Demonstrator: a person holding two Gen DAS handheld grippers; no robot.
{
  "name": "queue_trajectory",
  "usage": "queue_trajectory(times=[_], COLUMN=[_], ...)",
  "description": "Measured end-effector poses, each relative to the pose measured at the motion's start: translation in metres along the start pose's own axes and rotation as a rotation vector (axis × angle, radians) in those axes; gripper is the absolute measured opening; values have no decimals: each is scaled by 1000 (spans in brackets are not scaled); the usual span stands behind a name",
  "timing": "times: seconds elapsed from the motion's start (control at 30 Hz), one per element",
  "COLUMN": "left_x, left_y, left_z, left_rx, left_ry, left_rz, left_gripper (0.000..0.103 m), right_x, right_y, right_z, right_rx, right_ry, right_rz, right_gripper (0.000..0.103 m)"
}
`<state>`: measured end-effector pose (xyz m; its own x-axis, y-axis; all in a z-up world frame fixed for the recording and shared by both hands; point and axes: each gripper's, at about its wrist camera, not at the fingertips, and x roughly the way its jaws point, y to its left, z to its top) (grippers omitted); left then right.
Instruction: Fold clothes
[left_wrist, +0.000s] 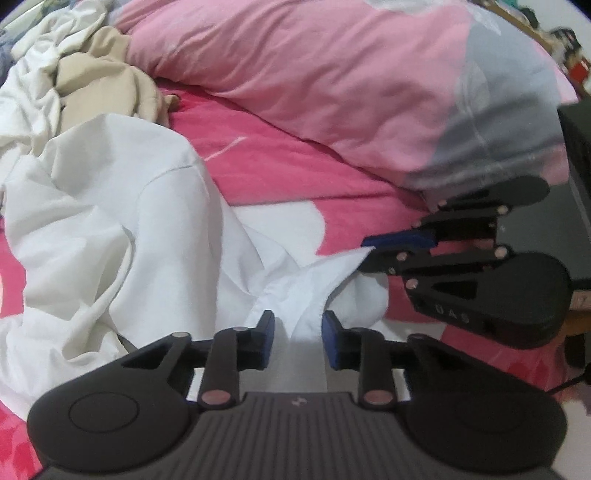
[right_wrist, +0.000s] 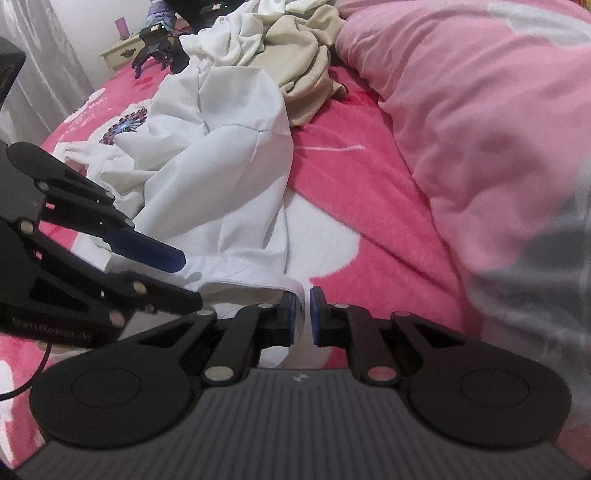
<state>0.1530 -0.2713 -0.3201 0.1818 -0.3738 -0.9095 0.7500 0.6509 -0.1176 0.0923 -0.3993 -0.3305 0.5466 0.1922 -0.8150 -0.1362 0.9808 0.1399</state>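
White shirt (left_wrist: 110, 221) lies crumpled on bed w/ hot-pink blanket (left_wrist: 288, 162), bulk spread toward left side, one hem/edge pulled out toward both grippers. Left gripper (left_wrist: 297, 338): fingers apart, blue pads (left_wrist: 330, 343) either side of a raised fold of the white fabric; cloth sits in the gap but pads not pressing it, so not clamped. Right gripper (right_wrist: 303, 314): blue-padded fingers nearly together, narrow slit between; white shirt (right_wrist: 221, 177) edge sits just at/under its left finger; from left wrist view the right gripper (left_wrist: 369, 247) tips appear pinched on a corner of the white cloth, fabric drawn taut to the tip. So right = gripping shirt corner, as far as can be seen. The 2 grippers are near each other, left gripper (right_wrist: 184, 277) crossing in from left side of right wrist view, tips over same hem. Beige garment (left_wrist: 107, 74) bunched beyond shirt, touching a cream/white heap (left_wrist: 33, 96). Pale pink duvet (left_wrist: 314, 74) w/ grey patch piled along far side of bed. Small cream nightstand (right_wrist: 118, 51) past the bed's corner, another dark gripper-like device (right_wrist: 155, 48) lying near it on bed edge; details blurred.
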Motion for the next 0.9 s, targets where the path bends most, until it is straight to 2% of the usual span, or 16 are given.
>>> queue_trajectory(times=[0.23,0.43,0.47,0.5,0.53,0.6,0.7,0.9], left_x=[6,21,23,25,25,23,13,-9], left_y=[3,-10,-12,-12,-11,-6,2,13], left_z=[1,-3,-3,-3,-3,-1,3,10], left_rx=[12,107,119,121,111,75,15,-60], left_ry=[24,60,64,66,67,64,37,-12], left_rz=[15,36,41,46,50,58,49,28], left_gripper=[20,26,25,17,9,6,4,4], right_x=[5,7,8,8,8,6,3,-11], right_y=[-1,2,1,0,-1,-2,-3,-12], right_z=[1,4,4,5,6,5,4,-5], right_rx=[-5,-6,-5,-5,-4,2,20,189], right_ry=[5,-8,-11,-13,-14,-17,-22,-32], right_rz=[-4,7,6,6,7,10,18,74], right_gripper=[8,7,7,7,7,7,7,12])
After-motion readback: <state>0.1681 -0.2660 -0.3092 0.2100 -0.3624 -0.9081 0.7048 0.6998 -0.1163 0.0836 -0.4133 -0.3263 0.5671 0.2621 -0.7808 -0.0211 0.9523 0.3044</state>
